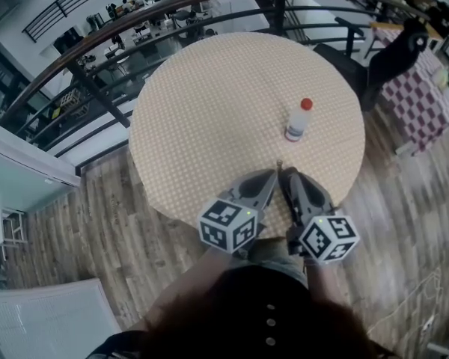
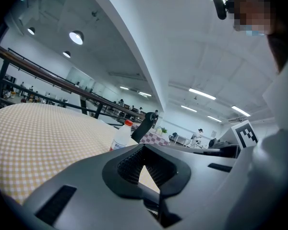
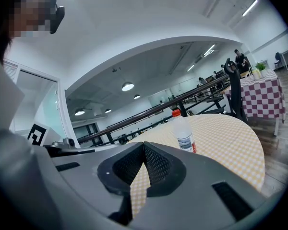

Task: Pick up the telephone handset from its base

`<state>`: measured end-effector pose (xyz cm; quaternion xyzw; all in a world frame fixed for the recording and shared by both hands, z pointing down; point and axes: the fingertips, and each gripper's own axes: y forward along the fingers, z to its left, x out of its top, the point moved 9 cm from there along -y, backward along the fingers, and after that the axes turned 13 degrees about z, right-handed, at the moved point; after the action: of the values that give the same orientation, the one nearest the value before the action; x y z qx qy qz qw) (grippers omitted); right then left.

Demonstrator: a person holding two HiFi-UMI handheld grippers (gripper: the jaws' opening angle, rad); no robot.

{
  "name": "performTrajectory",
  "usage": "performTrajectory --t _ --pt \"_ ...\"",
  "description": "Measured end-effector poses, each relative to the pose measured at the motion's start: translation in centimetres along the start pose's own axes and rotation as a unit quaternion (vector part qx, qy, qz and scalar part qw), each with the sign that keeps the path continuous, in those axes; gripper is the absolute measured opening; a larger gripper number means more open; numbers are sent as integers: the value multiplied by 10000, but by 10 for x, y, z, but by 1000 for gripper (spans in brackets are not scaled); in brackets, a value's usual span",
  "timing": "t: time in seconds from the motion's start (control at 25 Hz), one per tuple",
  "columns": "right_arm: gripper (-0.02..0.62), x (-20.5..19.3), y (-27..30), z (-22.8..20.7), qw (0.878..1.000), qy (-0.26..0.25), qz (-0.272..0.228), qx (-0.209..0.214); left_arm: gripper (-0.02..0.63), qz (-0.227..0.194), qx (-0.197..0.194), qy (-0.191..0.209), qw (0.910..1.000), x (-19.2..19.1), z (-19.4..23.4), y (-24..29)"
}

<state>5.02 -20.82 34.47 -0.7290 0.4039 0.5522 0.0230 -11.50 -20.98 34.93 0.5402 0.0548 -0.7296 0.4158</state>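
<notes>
A round tabletop point(image 1: 202, 103) covered in a fine tan-and-white check fills the middle of the head view, standing on a wood-plank floor point(image 1: 97, 223) beside a dark metal railing point(image 1: 135, 32). The only thing on it is a clear plastic bottle point(image 1: 298, 120) with a red cap and a label. It stands upright towards the right-hand edge, well in from the rim.

The left tool point(image 1: 272, 175) and the right tool point(image 1: 286, 173) lie side by side over the near edge of the tabletop, their tips angled in towards each other and almost touching. The bottle is well apart from both, farther in and to the right. In the left gripper view the left tool's ribbed pads point(image 2: 134, 164) meet at the tip with nothing between them. The right gripper view shows the same, the pads point(image 3: 156, 164) closed together and empty. Each tool carries its cube of square markers, the left cube point(image 1: 227, 224) and the right cube point(image 1: 328, 238), nearest the person.

No view shows where the telephone handset is.

A second table under a purple-and-white check cloth point(image 1: 419, 99) stands off to the right.
</notes>
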Motion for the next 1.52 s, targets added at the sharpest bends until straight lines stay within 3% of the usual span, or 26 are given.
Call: performTrajectory --t 0.72,1.52 --pt "11 12 -4 -16 9997 -44 243 -49 6 107 108 -233 9996 0 -4 12" --pt "11 0 1 -39 9956 -98 930 -29 6 680 -18 -398 9969 -25 -8 38"
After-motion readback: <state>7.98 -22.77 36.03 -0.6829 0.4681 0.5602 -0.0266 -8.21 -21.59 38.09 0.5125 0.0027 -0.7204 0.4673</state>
